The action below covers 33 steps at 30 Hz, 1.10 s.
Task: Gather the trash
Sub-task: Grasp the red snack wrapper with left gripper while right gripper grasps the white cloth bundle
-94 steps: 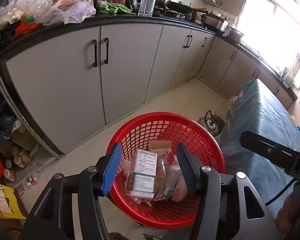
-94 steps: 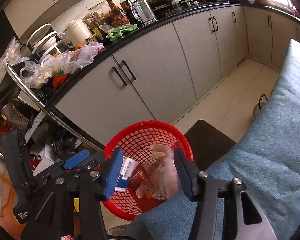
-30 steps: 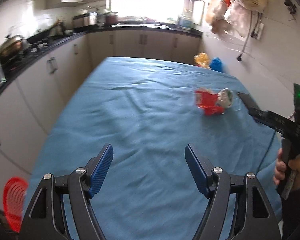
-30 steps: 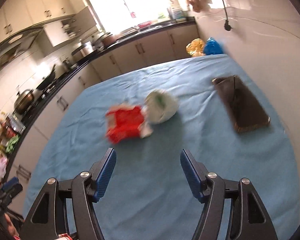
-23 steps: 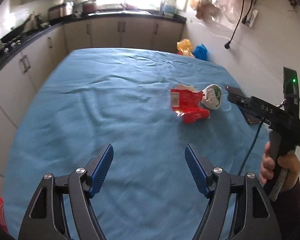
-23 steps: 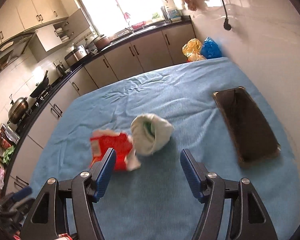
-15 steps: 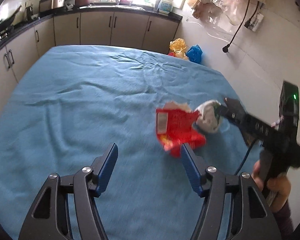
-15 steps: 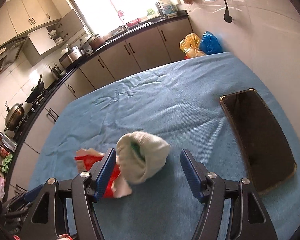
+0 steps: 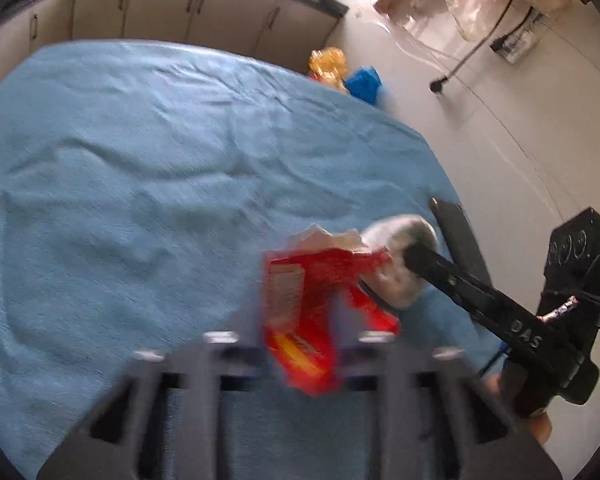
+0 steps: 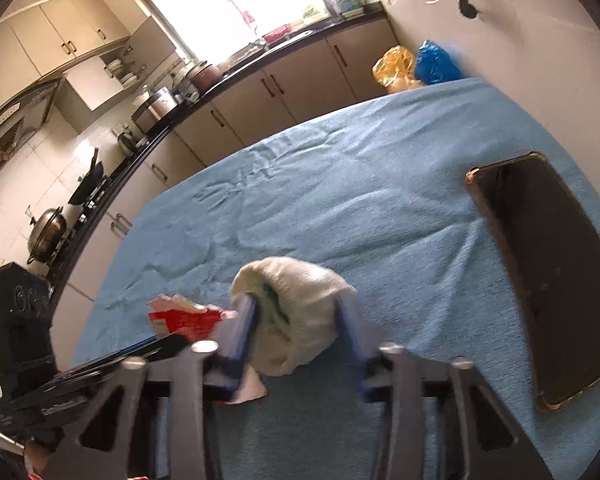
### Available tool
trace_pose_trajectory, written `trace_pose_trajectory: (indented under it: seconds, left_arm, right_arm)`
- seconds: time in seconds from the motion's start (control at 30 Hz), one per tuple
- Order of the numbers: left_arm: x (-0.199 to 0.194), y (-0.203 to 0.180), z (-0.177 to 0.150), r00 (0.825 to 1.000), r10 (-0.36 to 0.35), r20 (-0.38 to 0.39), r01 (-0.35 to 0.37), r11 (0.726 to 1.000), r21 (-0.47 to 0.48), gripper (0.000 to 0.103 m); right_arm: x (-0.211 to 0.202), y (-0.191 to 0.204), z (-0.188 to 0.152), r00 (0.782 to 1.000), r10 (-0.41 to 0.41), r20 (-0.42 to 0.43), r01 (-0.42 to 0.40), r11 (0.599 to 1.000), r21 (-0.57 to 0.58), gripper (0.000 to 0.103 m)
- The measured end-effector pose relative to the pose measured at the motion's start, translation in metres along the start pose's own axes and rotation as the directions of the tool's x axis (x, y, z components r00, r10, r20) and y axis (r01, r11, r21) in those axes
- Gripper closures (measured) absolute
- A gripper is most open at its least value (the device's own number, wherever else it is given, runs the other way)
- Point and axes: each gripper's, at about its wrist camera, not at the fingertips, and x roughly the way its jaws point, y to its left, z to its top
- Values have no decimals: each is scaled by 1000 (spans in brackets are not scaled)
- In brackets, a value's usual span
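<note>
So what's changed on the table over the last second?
Both grippers came in on the trash: the left gripper is closing around the red wrapper, the right gripper around the white wad. The phone and blue cloth stayed put.

Daylight floods from the window (image 10: 236, 8) at twelve o'clock, blown out; left view motion-blurred throughout, both fisheye-bent with dark corners.
</note>
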Motion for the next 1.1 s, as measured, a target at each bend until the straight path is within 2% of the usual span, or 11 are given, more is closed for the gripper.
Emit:
trace_pose_trajectory:
  seconds: [0.13, 0.33, 0.47, 0.57, 0.8, 1.03, 1.1]
  left_arm:
    - [-13, -5, -9, 1000, -3, 27, 4, 1000, -15, 94]
    - [-63, -9, -31, 992, 91, 90, -91, 996, 4, 97]
    - [-110, -6, -60, 976, 140, 167, -142, 990, 2, 97]
    - [-144, 4, -82, 969, 156, 191, -156, 988, -17, 97]
    - [-213, 23, -130, 936, 237, 259, -231, 971, -57, 97]
    - [-266, 49, -178, 908, 293, 298, -263, 955, -138, 97]
    - [-281, 53, -193, 896, 314, 315, -278, 948, -153, 97]
  right_arm:
    - [-3, 5, -2, 1000, -10, 15, 10, 1000, -27, 76]
    - [-8, 3, -5, 1000, -11, 28, 11, 1000, -17, 85]
    - [-14, 11, -8, 998, -33, 49, 35, 999, -30, 86]
    - [-20, 20, -12, 998, -36, 51, 38, 998, -40, 87]
    - [-61, 57, -29, 997, 33, 69, -28, 997, -71, 87]
    - [-110, 101, -63, 993, 86, 79, -74, 987, -143, 87]
    - [-123, 114, -75, 991, 104, 78, -91, 982, -164, 87]
